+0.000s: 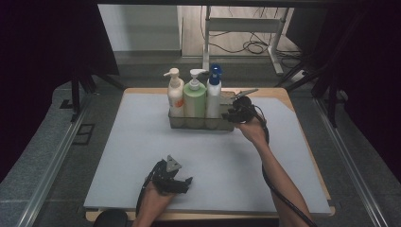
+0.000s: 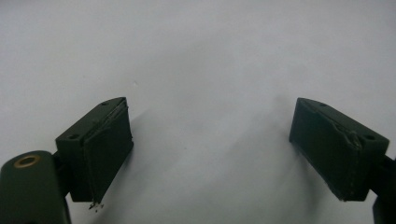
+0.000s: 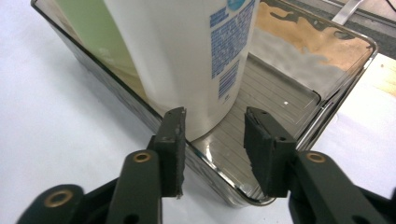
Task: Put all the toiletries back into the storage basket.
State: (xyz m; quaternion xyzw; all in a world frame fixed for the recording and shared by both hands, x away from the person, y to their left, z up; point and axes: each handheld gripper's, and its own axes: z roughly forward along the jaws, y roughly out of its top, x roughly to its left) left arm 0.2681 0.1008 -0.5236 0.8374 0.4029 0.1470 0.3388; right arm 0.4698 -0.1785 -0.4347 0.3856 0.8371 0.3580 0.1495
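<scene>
The shiny metal tray (image 1: 201, 124) sits at the far middle of the table (image 1: 118, 156), on the pale grey mat (image 1: 227, 165). Three bottles stand up in it, side by side. On the left is a cream pump bottle (image 1: 175, 94). In the middle is a green pump bottle (image 1: 194, 97). On the right is a white bottle with a blue top (image 1: 213, 94). In the right gripper view, the white bottle (image 3: 187, 56) stands close in front, and the green one (image 3: 93, 28) is behind it. The part of the tray (image 3: 327, 107) past the white bottle has nothing in it.

The right tongs (image 1: 235, 112) are at the right end of the tray. In the right gripper view, the right tongs (image 3: 213, 140) are partly open. The near rim of the tray runs through the gap between the two jaws, with one jaw outside the tray and one over its floor. The jaws are not squeezing the rim, and they hold nothing. The left jaw is very near the bottom of the white bottle.

The left tongs (image 1: 182, 182) rest low on the mat near the front edge of the table, well apart from the tray. In the left gripper view, the left tongs (image 2: 210, 140) are wide open, with just the bare mat between the jaws.
</scene>
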